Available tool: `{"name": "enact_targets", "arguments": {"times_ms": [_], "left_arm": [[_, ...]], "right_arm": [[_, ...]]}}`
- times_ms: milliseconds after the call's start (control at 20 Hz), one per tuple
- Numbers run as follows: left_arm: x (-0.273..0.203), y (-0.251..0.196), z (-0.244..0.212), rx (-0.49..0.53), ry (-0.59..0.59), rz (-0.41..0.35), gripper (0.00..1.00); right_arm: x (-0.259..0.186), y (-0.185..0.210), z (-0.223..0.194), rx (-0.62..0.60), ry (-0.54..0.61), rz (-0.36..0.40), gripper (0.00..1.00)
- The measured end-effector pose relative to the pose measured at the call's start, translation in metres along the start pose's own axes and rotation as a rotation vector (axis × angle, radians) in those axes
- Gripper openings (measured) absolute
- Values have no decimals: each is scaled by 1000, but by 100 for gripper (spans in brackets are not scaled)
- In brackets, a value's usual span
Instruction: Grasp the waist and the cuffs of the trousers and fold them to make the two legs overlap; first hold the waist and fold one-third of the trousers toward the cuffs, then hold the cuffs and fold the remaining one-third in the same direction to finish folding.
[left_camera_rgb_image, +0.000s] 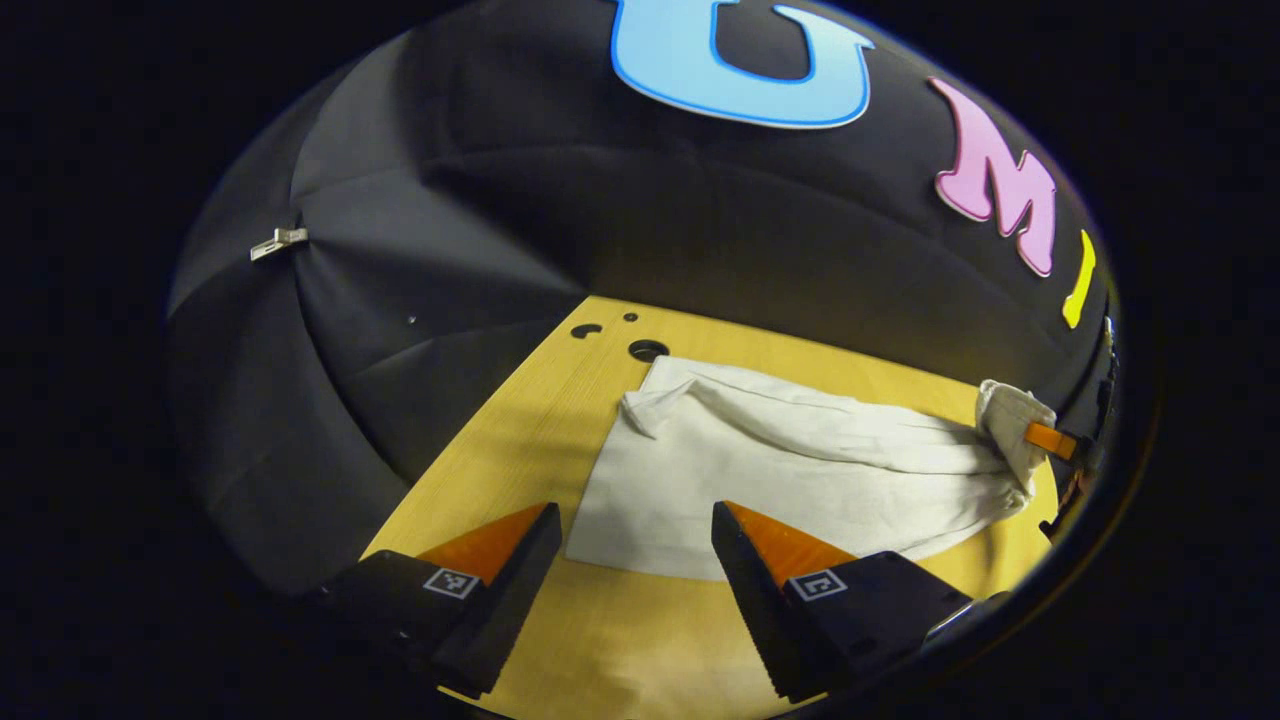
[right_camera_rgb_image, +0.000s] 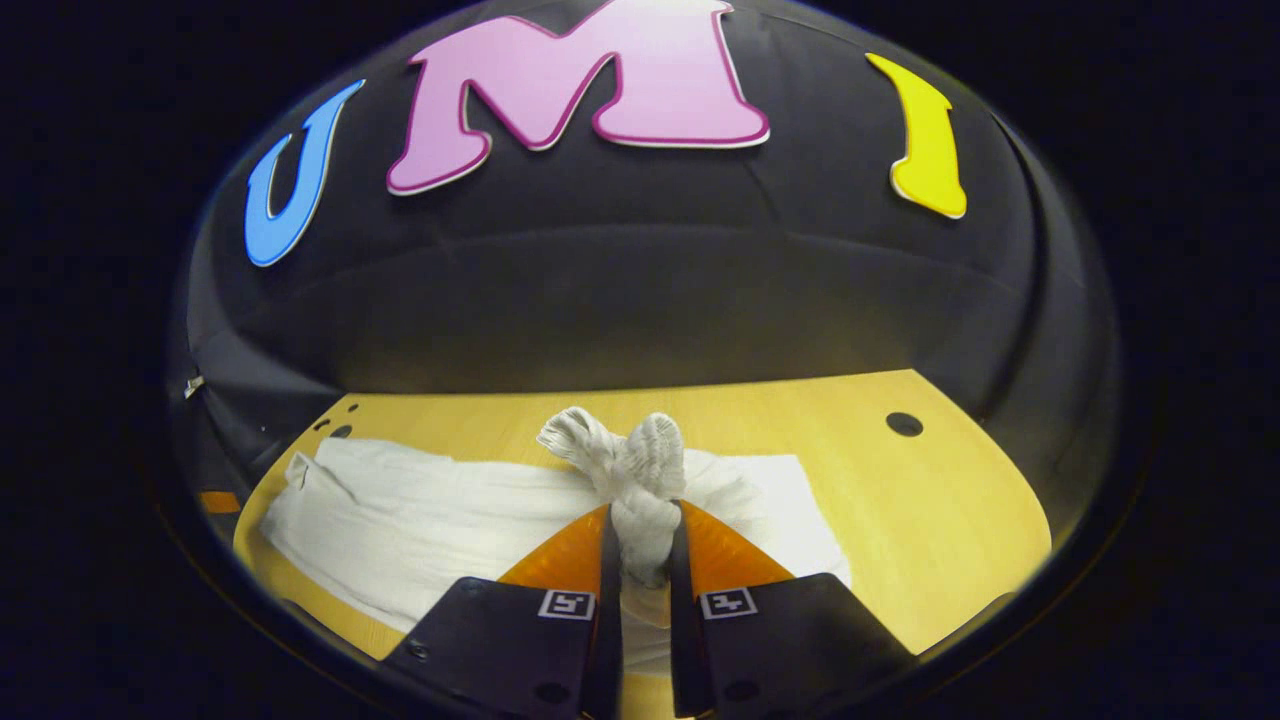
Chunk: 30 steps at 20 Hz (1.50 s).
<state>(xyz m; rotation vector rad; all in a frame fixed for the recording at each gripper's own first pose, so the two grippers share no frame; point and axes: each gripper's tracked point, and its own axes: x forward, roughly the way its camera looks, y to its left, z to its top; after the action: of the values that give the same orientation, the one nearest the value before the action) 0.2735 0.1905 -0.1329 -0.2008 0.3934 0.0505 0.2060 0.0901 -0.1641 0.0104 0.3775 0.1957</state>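
The wooden table fills the lower part of both views, with a few round holes near its far edge. On it lie the white trousers, spread flat across the middle of the board; in the left gripper view their near edge runs just ahead of the fingers, and a loose corner sticks up at the far left end.

The right gripper is clamped on a bunched end of the trousers: in the right gripper view both fingers press on a gathered wad of cloth, which puffs out above them and is lifted a little off the rest of the fabric. Whether that end is the waist or the cuffs cannot be told for sure.

The left gripper hovers over bare wood at the near edge of the trousers, its fingers spread wide with nothing between them.

As a judgement, the task is in an early stage. The cloth looks like one broad layer, perhaps with the legs already overlapped, but neither of the two thirds-folds is visible. One end is grasped; the left gripper has yet to take its hold, and both folds remain.
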Motion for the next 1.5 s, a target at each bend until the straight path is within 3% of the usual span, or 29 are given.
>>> {"name": "enact_targets", "arguments": {"times_ms": [50,200,250,300,350,450,600,800,950,1050,1300,1400,1500], "left_arm": [[11,1,-1,-1,12,2,96],[43,1,-3,20,38,5,96],[53,6,1,30,32,26,96],[63,6,2,39,35,37,96],[70,5,3,49,45,41,96],[81,6,2,106,69,68,96],[91,-1,-1,184,99,72,96],[97,0,-15,179,141,86,97],[98,0,-23,61,147,76,98],[97,1,-23,38,134,71,100],[96,-4,-25,97,169,34,99],[97,-13,-26,130,184,-2,90],[95,-24,-27,179,201,-46,66]], "right_arm": [[-3,5,-5,1,18,12,29],[-6,24,-25,9,75,48,43],[-10,32,-30,29,100,64,45],[-17,39,-30,50,119,86,41],[-26,44,-30,58,125,103,71],[-49,41,-21,7,105,108,99],[-97,25,-8,-79,88,76,97],[-159,-2,-7,-110,82,35,98],[-197,-19,-24,-153,115,4,98],[-218,-27,-39,-170,150,0,99],[-241,-28,-60,-65,194,-38,99],[-244,-19,-62,-11,199,-31,98],[-248,-19,-64,-12,206,-40,98]]}}
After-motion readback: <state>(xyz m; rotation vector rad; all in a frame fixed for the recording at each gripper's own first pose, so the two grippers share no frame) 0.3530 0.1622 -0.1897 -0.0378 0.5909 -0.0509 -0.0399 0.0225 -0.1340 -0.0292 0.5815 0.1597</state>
